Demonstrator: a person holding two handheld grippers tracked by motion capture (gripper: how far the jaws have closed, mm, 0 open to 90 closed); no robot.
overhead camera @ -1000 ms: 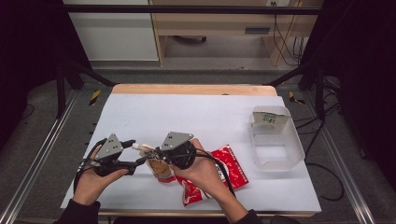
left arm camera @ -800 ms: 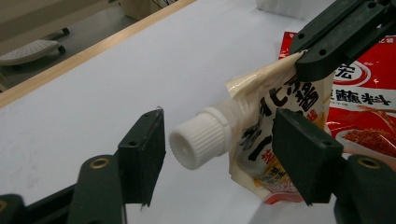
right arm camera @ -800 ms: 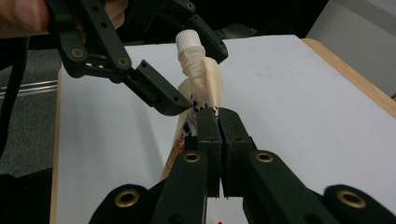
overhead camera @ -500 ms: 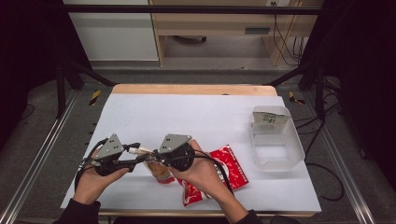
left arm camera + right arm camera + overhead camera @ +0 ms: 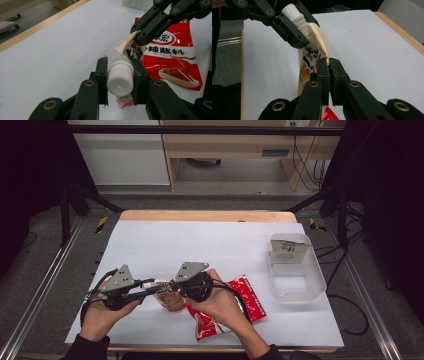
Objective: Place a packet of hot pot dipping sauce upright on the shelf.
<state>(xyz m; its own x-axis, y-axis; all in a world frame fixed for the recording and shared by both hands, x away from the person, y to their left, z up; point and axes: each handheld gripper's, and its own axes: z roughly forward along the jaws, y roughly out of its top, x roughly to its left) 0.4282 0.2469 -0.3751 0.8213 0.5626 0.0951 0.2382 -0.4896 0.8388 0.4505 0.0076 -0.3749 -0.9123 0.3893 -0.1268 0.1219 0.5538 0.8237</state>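
A soft cream spouted sauce pouch (image 5: 169, 298) is held above the white table (image 5: 210, 245), just left of a flat red seasoning packet (image 5: 247, 295). Its ribbed white screw cap (image 5: 120, 77) is clamped by the left gripper (image 5: 119, 81), whose jaws have just been closing; its edge is pinched in the clenched right gripper (image 5: 329, 75)

place: lab | signs: black frame (image 5: 75, 205), cables (image 5: 300, 160), white table (image 5: 210, 245)

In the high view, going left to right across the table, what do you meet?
Left gripper → spouted pouch → right gripper → red seasoning packets → clear plastic container.
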